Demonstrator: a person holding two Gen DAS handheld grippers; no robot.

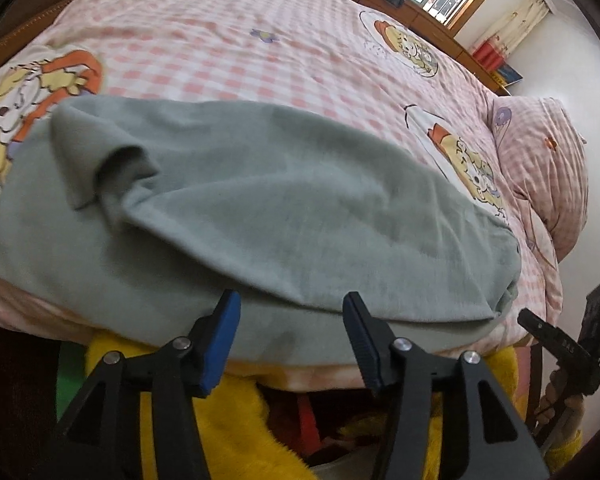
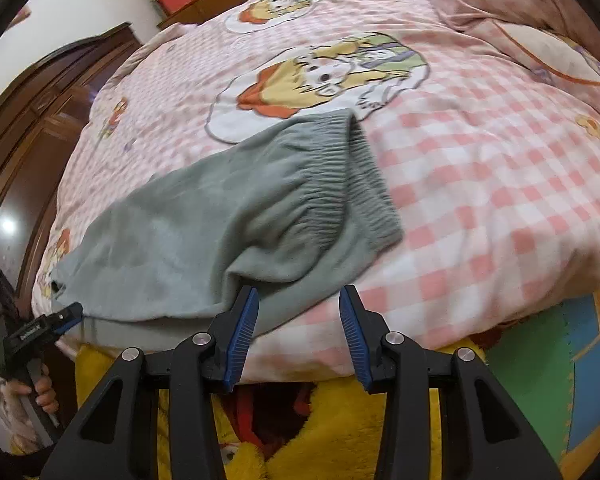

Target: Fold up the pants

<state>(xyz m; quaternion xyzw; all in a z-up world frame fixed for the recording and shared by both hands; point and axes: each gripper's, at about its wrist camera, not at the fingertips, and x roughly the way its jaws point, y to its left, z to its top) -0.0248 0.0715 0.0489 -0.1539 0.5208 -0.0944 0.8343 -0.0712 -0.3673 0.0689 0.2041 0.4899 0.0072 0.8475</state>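
We've got the grey pants (image 1: 260, 216) folded over at the bed's (image 2: 480, 184) near edge. Both the left gripper (image 1: 290, 320) and right gripper (image 2: 298, 320) have fingers spread wide, holding nothing.

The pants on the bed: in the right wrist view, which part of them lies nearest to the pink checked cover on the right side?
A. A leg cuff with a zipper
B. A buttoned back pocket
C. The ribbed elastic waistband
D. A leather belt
C: the grey-green pants end on the right in a gathered, ribbed waistband, which lies on the checked cover.
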